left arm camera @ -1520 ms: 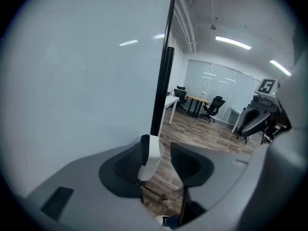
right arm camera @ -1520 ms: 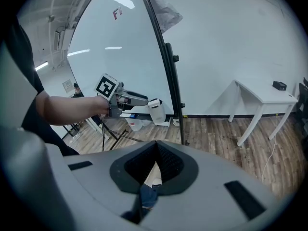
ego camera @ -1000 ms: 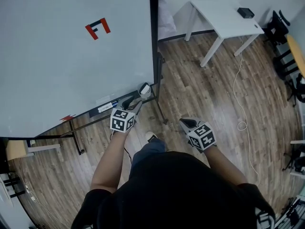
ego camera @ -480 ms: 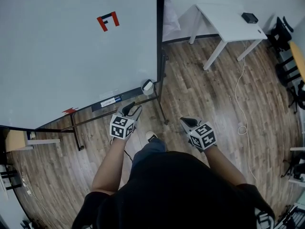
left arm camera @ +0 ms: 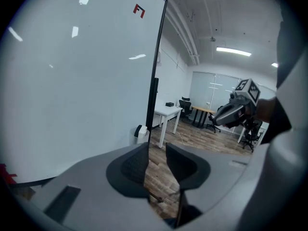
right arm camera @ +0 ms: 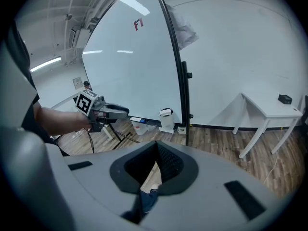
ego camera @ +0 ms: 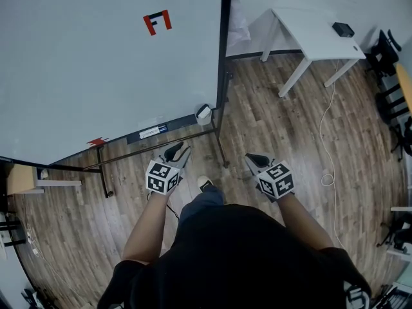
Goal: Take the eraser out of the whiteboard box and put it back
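White whiteboard box (ego camera: 205, 116) at board's lower right corner; dark eraser (ego camera: 201, 109) inside

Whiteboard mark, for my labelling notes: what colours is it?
The mark is red and black, clearest in head view.

White table (ego camera: 308, 36) (1 black box (ego camera: 343, 29) atop)

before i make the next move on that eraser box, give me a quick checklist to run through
1. eraser seated in whiteboard box, at the lower right corner of the whiteboard: ok
2. left gripper empty: ok, jaws apart, they have just been closing, nothing between them
3. left gripper clear of the whiteboard box: ok, a gap shows between them in the head view
4. right gripper empty: ok, jaws together on nothing
5. right gripper away from the whiteboard: ok
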